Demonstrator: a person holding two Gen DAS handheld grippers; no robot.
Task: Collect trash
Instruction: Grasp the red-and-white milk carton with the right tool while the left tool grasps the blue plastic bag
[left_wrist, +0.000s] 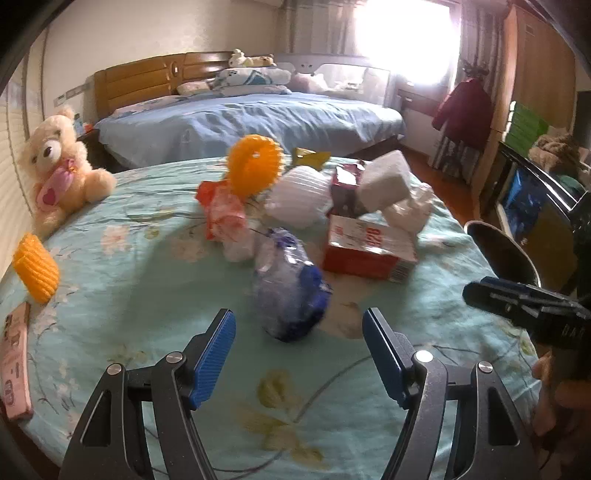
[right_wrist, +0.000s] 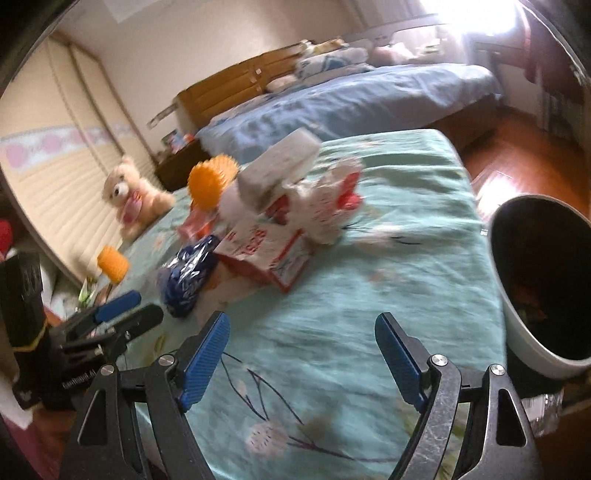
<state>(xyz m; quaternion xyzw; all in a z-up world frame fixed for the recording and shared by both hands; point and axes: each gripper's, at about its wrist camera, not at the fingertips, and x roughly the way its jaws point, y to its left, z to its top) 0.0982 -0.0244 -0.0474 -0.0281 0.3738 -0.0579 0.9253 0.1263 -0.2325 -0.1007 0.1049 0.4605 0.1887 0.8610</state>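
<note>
**2 open grippers over a bed strewn with trash**

A person holds 2 grippers above a bed covered by a pale green floral sheet (left_wrist: 147, 280). The left gripper (left_wrist: 299, 354) has its blue-padded jaws spread wide with nothing between them. The right gripper (right_wrist: 301, 352) is just as wide open and also empty.

A heap of trash sits near the middle of the sheet. Nearest the grippers lies a crumpled blue and clear plastic bag (left_wrist: 291, 291). Beside it is a flattened red and white carton (left_wrist: 369, 247), with a grey-white box (left_wrist: 386, 181) leaning on top and crumpled white tissue (left_wrist: 410, 208) touching it. An orange spiky ball (left_wrist: 255, 166) rests at the far side of the heap, next to a red and white wrapper (left_wrist: 221, 210).

A cream teddy bear (left_wrist: 61, 166) sits at the sheet's left edge, by the wall. A dark bin with a white outer wall (right_wrist: 535, 295) stands just off the sheet's right edge.
</note>
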